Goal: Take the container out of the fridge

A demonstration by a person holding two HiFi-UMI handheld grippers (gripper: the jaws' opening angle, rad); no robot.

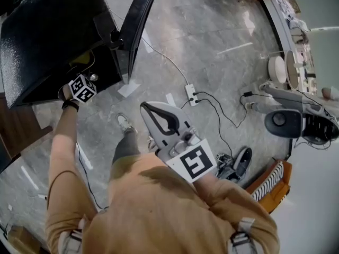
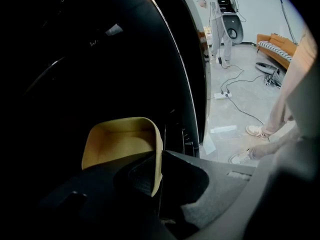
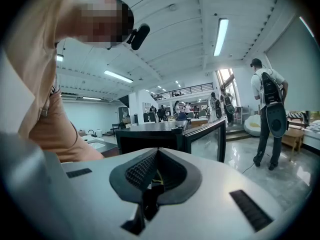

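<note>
**Now: left gripper [image 2: 158, 175] clamped on the container [image 2: 117, 144] inside the fridge [image 1: 47, 41]**

Head view: the person's left arm [image 1: 63, 142] reaches straight out and forward to the black fridge. That gripper's marker cube [image 1: 82, 88] sits at the fridge's open front, and its jaws go into the dark and are hidden. Only a sliver of yellow shows past the cube. The fridge door [image 1: 139, 23] stands open beside the arm. The right gripper [image 1: 148, 110] is held in close to the chest with its tip pointing away from the body over the floor [image 1: 212, 36], well apart from the fridge. One shoe [image 1: 123, 122] of the person shows below it. Two grippers are in view.

Left gripper view: the jaws are closed on the right-hand wall of the yellow container, one pad inside it and one outside. It is a single open tub, and what shows of its inside is bare. Its lower part is cut off behind the jaws. The surface it rests on is too dark to make out, as is the rest of the fridge interior. Two shoes show at the right edge.

Right gripper view: the jaws are pressed together with nothing between them. They face the fridge from the side, with its door swung out toward the right.
</note>
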